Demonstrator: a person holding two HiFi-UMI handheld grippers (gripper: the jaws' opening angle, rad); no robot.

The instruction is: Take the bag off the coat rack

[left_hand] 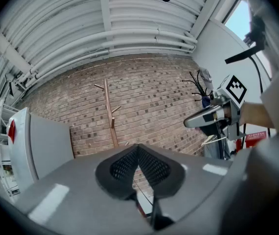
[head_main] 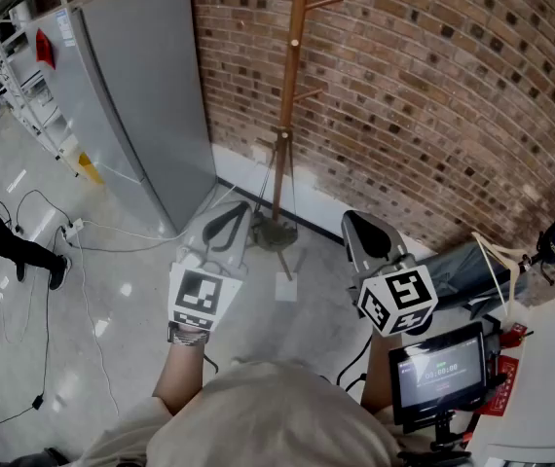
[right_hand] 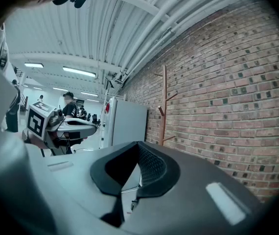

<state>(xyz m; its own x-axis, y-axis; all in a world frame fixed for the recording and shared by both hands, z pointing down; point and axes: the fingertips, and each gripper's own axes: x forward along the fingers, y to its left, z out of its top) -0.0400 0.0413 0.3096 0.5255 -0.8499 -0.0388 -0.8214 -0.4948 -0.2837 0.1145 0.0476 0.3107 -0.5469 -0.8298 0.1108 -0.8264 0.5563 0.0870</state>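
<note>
Filling the far side, a brick wall [head_main: 433, 105] runs behind everything, above a pale glossy floor [head_main: 112, 358]. A tall grey cabinet [head_main: 141, 95] stands against the wall at the left. Just right of it, the wooden coat rack [head_main: 289, 86] stands upright on its round base, close to the wall. What looks like the bag [head_main: 467, 266], grey-blue with pale straps, lies low at the right by the wall. It is well apart from the rack and just beside the right tool [head_main: 363, 233]. That tool and the left tool [head_main: 227, 222] both point toward the rack, each with its jaws pressed together and nothing between them. A small white piece [head_main: 285, 287] lies on the floor between the two tools, near the rack's base.
</note>
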